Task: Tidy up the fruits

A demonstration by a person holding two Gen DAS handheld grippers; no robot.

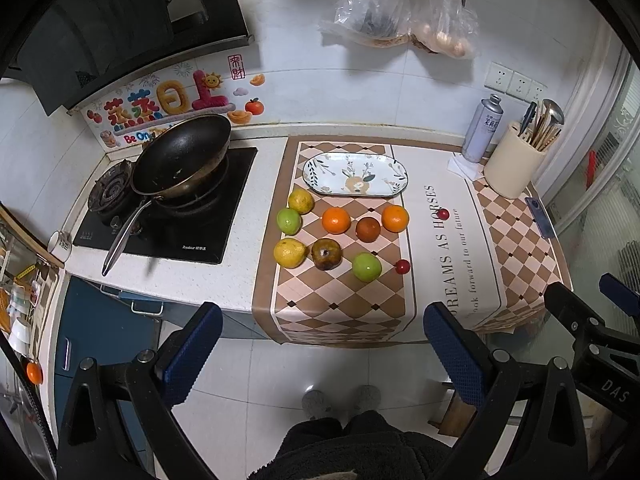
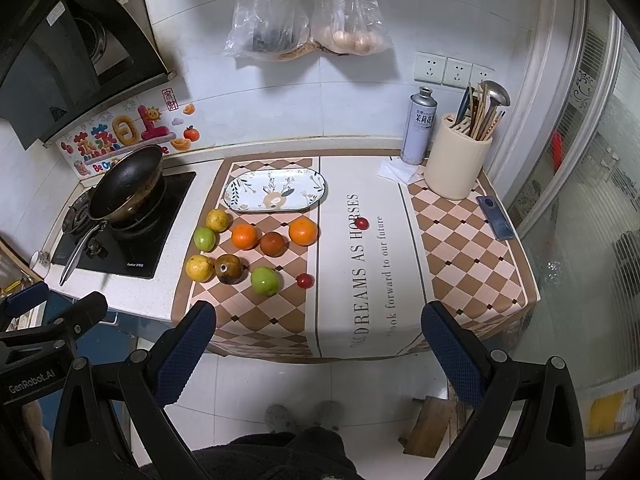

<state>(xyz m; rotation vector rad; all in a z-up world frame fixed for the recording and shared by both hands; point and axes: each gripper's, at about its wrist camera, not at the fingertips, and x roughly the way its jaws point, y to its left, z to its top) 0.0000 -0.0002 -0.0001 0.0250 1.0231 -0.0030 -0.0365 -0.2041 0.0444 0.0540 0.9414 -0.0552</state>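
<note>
Several fruits lie on the checked mat [image 1: 340,300]: two oranges [image 1: 336,220], two green apples [image 1: 367,267], two yellow fruits [image 1: 290,253], two brown fruits [image 1: 327,254] and two small red fruits [image 1: 402,266]. Behind them sits an empty oval floral plate [image 1: 355,174] [image 2: 275,191]. My left gripper [image 1: 322,344] hangs open above the floor, in front of the counter edge, nothing between its fingers. My right gripper [image 2: 318,344] is open too, held off the counter front. The same fruits show in the right wrist view, such as an orange [image 2: 303,231] and a green apple [image 2: 265,280].
A black pan [image 1: 182,156] rests on the gas stove [image 1: 168,216] at left. A spray can [image 2: 418,126], a utensil holder [image 2: 456,160] and a phone [image 2: 495,217] stand at the counter's right. Plastic bags [image 2: 308,20] hang on the wall. A person's slippers [image 2: 304,416] are on the floor.
</note>
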